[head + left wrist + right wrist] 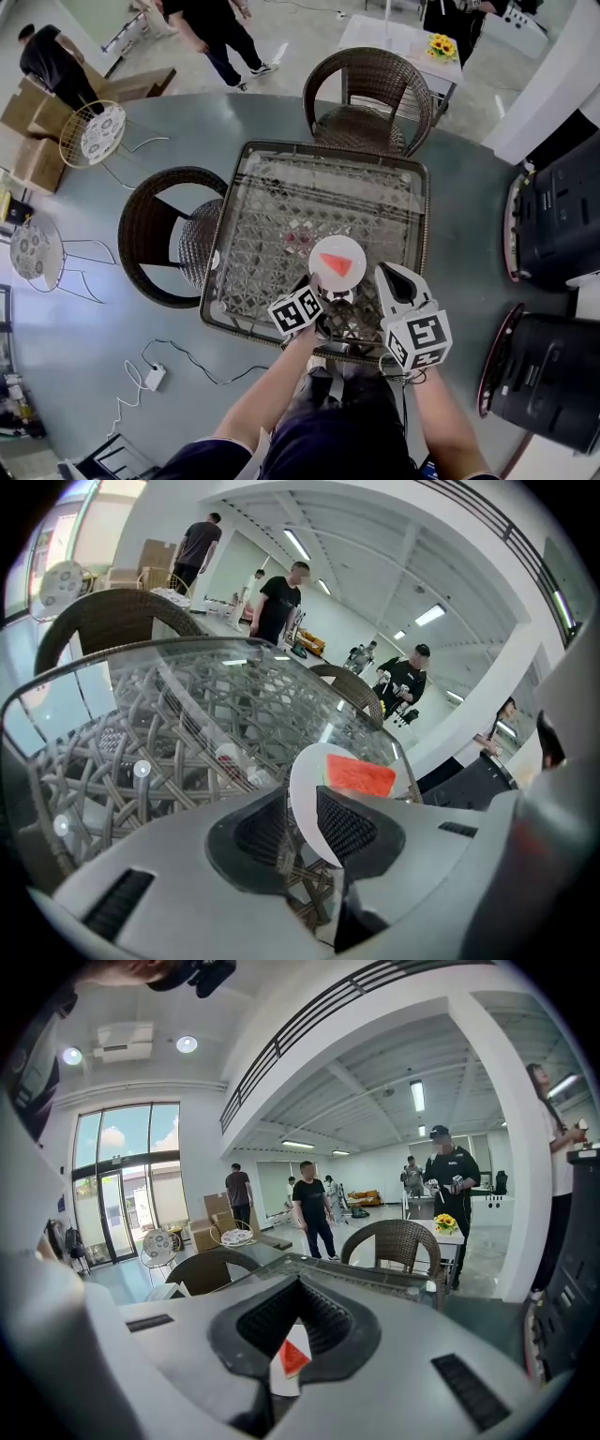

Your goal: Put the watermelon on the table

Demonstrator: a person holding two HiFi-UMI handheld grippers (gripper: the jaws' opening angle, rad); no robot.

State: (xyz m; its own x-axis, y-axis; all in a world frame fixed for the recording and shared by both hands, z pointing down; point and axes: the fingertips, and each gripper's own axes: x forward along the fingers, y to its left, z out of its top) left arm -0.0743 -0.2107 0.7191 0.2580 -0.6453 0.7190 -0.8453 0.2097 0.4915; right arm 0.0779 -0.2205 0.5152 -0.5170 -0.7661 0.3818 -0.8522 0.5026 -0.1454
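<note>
A red watermelon slice (338, 265) lies on a small white plate (337, 248) held over the near edge of the glass-topped wicker table (246, 183). My left gripper (323, 292) is shut on the plate's near rim. In the left gripper view the plate (305, 794) stands between the jaws with the slice (359, 775) on its far side. Just right of the plate, my right gripper (396, 279) is shut with nothing held. In the right gripper view, the slice (294, 1360) shows through the gap below the closed tips (300, 1290).
Two wicker chairs stand at the table, one at the far side (373, 94) and one at the left (169, 234). Black cases (553, 225) line the right. A cable and power block (155, 375) lie on the floor. People stand at the back.
</note>
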